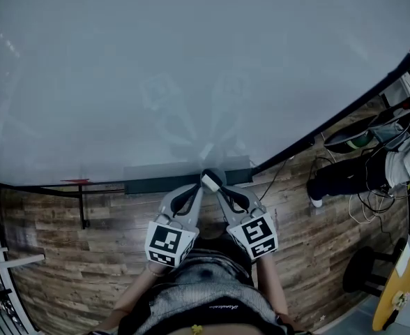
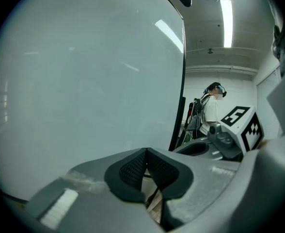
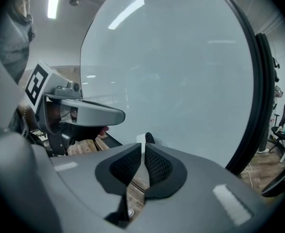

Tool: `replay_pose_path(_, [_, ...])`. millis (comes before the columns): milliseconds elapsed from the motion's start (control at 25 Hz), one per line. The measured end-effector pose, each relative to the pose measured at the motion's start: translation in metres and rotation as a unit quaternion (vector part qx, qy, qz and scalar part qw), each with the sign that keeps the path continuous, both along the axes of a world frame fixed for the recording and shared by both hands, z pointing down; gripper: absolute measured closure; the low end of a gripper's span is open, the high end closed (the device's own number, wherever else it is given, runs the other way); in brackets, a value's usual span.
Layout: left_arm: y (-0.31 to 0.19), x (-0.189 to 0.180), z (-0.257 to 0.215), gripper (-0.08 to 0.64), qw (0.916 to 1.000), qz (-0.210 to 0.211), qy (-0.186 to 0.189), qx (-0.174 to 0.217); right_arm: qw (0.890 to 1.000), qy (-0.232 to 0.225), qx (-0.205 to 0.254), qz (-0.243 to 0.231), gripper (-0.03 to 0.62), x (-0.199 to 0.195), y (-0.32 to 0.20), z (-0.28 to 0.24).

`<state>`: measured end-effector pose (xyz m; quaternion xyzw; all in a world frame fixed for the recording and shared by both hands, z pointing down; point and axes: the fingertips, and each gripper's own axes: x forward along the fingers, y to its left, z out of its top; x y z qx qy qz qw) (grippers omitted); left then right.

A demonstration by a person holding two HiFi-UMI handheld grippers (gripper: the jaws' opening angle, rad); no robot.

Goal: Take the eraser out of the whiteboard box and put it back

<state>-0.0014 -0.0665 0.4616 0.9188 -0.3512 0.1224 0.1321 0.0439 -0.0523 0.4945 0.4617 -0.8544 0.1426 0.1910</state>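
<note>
The eraser (image 1: 210, 181), white with a dark side, sits at the whiteboard's (image 1: 191, 68) lower edge, just above the dark whiteboard box (image 1: 149, 185). Both grippers meet there. My right gripper (image 1: 217, 185) is shut on the eraser. In the right gripper view the eraser (image 3: 140, 139) pokes up past the right gripper (image 3: 143, 152). My left gripper (image 1: 199, 187) rests beside it on the left. In the left gripper view the left gripper (image 2: 146, 153) is shut, pads touching with nothing between them. The inside of the box is hidden.
A person (image 1: 344, 176) stands at the right among cables (image 1: 365, 208) on the wooden floor. A dark stool (image 1: 369, 267) and a yellow round thing (image 1: 400, 285) are at the lower right. A stand bar (image 1: 83, 201) hangs below the board's left part.
</note>
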Motion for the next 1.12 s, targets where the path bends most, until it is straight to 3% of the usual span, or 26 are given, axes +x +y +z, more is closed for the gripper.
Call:
replay_pose_path(160, [0.003,0.001,-0.003,0.56,1.0,0.003,0.001,0.001,1.0,-0.005,0.005,0.0,0.589,-0.003,0.004,-0.004])
replay_pose_path(840, [-0.001,0.0,-0.009,0.56,0.9999,0.0,0.005,0.015,0.998,-0.019,0.055,-0.015,0.589,-0.015,-0.005,-0.033])
replay_pose_path(1120, [-0.007,-0.001,-0.027,0.56,0.9993,-0.011,0.008,0.035,0.994,-0.056,0.091,-0.007,0.589,-0.017,-0.011,-0.059])
